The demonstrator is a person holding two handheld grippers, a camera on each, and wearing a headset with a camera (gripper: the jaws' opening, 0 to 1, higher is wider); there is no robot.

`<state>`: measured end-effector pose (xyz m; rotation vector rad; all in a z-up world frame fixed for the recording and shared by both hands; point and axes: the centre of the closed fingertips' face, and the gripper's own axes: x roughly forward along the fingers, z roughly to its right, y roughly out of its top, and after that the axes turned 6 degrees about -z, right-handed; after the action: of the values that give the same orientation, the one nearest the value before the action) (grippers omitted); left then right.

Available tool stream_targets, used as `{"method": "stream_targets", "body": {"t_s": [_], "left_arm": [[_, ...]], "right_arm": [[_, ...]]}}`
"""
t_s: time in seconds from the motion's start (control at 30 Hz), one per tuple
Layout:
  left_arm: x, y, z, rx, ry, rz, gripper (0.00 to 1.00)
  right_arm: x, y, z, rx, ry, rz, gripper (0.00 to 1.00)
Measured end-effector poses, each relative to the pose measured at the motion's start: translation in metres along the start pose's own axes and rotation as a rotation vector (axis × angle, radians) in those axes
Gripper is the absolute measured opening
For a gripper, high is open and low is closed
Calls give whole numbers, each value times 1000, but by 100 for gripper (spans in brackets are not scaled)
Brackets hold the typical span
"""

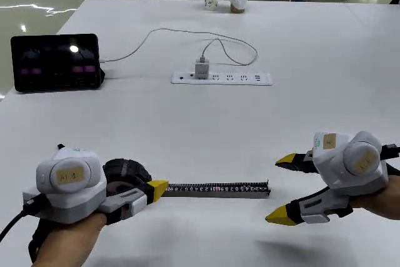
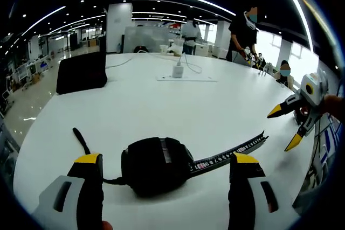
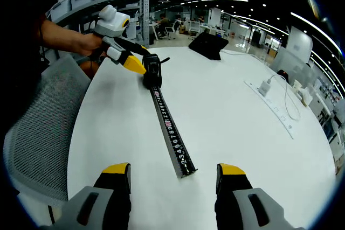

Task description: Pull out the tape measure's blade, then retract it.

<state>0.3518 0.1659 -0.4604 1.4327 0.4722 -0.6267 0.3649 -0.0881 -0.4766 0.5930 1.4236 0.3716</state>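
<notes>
Tape measure [image 2: 156, 166] between spread left tongs [image 2: 167, 159]; right tongs [image 1: 282, 188] agape beyond blade [image 1: 215, 189] tip.

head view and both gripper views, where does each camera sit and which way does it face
Head view: headset, facing forward-down at the white table; left gripper and right gripper show.
Left gripper view: rides the left gripper, facing over the black tape measure case towards the right gripper; own jaws show.
Right gripper view: rides the right gripper, facing back along the pulled-out numbered blade; own jaws, person's arm show.
Shared: both gripper views show the blade.
</notes>
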Motion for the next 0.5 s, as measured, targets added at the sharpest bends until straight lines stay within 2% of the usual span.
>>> {"method": "stream_targets", "body": {"t_s": [0.5], "left_arm": [[8,-7,-3,-80,7,-26,83]], "right_arm": [[14,-7,9,-63,64,-51,46]]}}
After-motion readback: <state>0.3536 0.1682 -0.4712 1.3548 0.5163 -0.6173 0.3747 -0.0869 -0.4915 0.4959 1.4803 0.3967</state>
